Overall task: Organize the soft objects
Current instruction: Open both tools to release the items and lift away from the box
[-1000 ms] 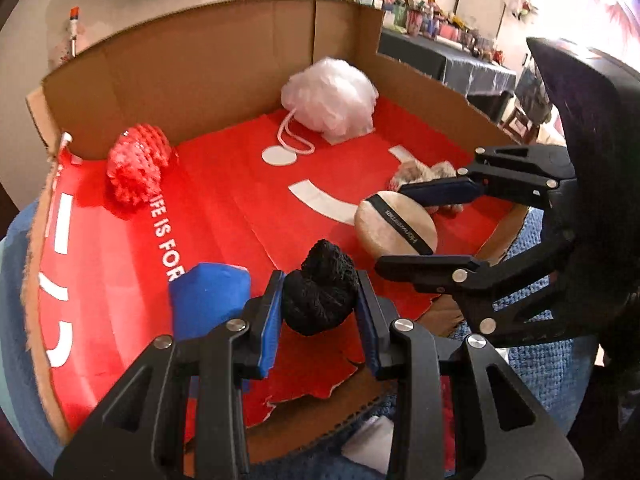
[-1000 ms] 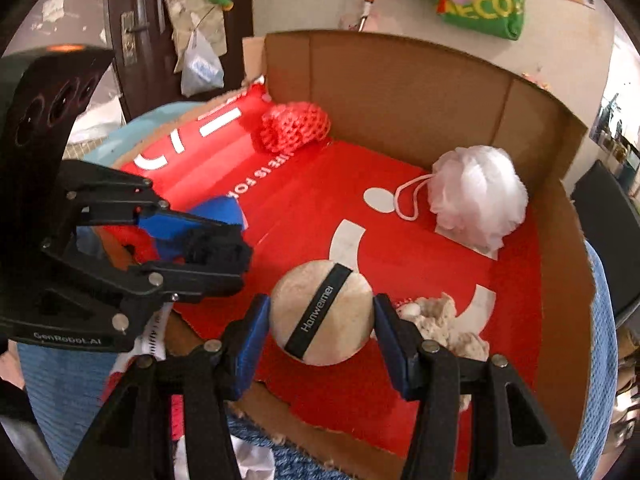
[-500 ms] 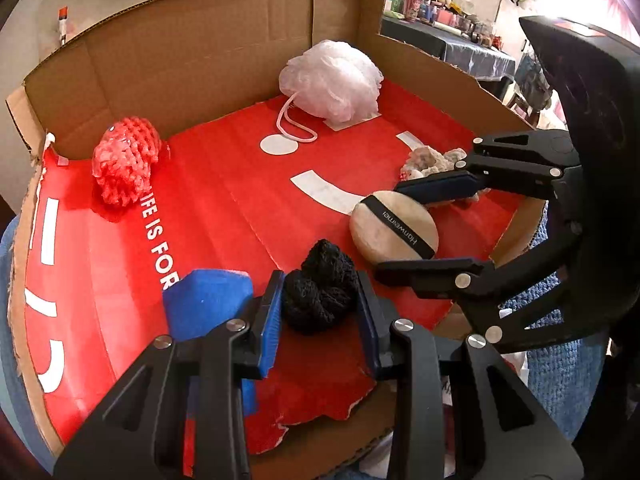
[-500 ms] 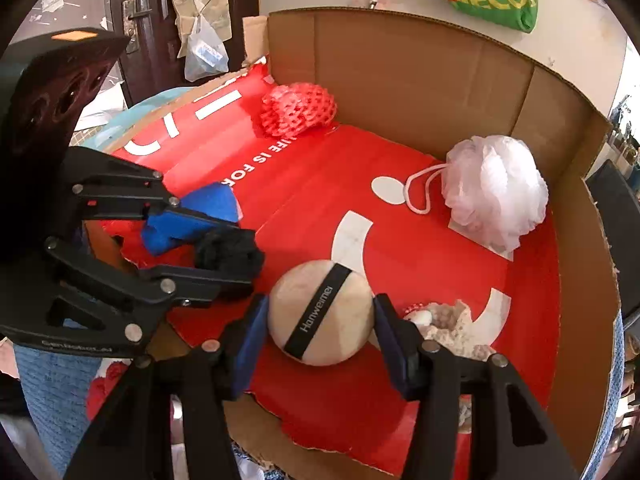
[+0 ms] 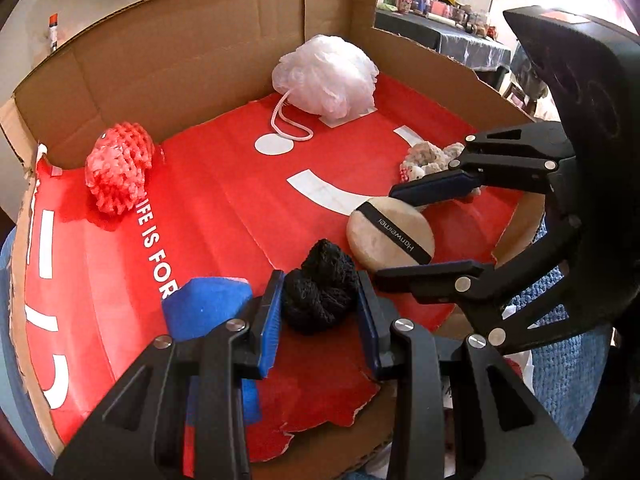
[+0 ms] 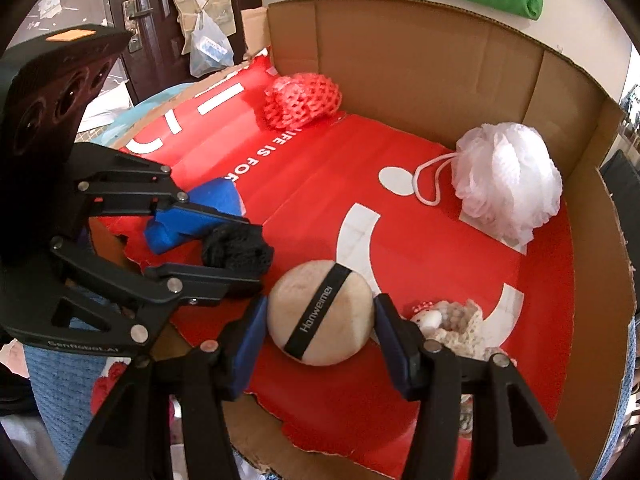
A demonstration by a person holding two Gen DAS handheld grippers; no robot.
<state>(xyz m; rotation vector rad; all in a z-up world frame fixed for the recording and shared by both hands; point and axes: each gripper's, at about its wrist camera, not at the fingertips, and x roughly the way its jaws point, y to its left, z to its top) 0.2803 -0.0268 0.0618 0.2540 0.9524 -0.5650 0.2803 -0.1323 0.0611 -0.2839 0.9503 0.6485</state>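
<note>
My left gripper (image 5: pixel 318 312) has its blue pads pressed against either side of the black mesh ball (image 5: pixel 320 286), which sits on the red liner (image 5: pixel 224 208) near the torn front edge of the cardboard box (image 5: pixel 192 56). Just beside it on the left lies a blue sponge (image 5: pixel 204 312), touching the outer face of my left finger.

My right gripper (image 6: pixel 318 334) brackets the round beige powder puff (image 6: pixel 320 318) with the black band; the pads sit close at its sides, but I cannot tell whether they actually press it. The puff rests on the liner, just right of the black ball. Behind my right finger lies a small cream crocheted piece (image 6: pixel 452 320), partly hidden.

Further back, well apart from both grippers, the white bath pouf (image 6: pixel 508 180) sits in the far right corner with its cord looped on the liner. The red mesh scrubber (image 6: pixel 302 100) lies against the back wall on the left, beside the white lettering.
</note>
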